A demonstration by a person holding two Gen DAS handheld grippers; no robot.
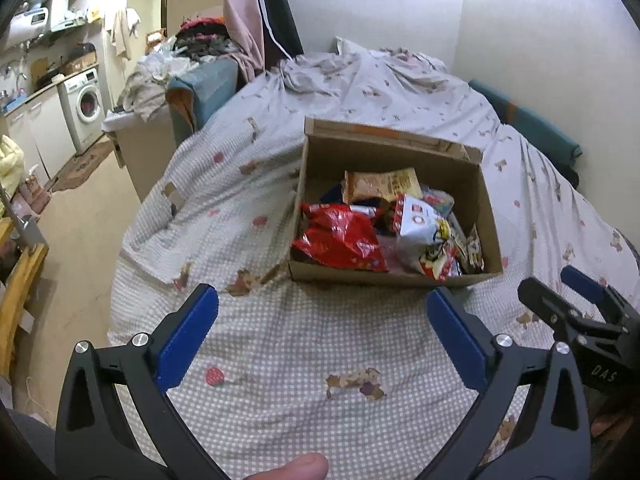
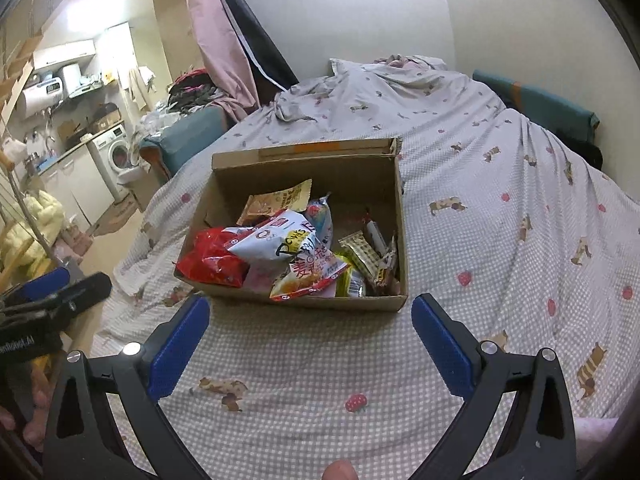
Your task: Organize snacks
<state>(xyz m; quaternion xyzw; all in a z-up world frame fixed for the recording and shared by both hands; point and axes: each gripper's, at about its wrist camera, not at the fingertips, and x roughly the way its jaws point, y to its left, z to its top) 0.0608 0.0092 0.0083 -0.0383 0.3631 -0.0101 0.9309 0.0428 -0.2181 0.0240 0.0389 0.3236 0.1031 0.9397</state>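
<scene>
An open cardboard box (image 1: 490, 208) sits on the bed and holds several snack packets: a red bag (image 1: 340, 238), a white bag (image 1: 420, 232) and a tan packet (image 1: 380, 184). The box (image 2: 402, 216) also shows in the right wrist view with the red bag (image 2: 214, 258), a white bag (image 2: 276, 240), an orange-red packet (image 2: 308, 276) and wrapped bars (image 2: 366, 258). My left gripper (image 1: 322, 300) is open and empty, just short of the box's near wall. My right gripper (image 2: 310, 312) is open and empty, also just before the box. Each gripper shows in the other's view, the right one (image 1: 560, 292) and the left one (image 2: 68, 284).
The bed (image 1: 300, 352) has a dotted sheet with animal prints and a rumpled quilt (image 1: 360, 68) at the far end. A wall runs behind and to the right. To the left the bed edge drops to the floor (image 1: 80, 220), with a washing machine (image 1: 84, 104) and piled clothes (image 1: 192, 48).
</scene>
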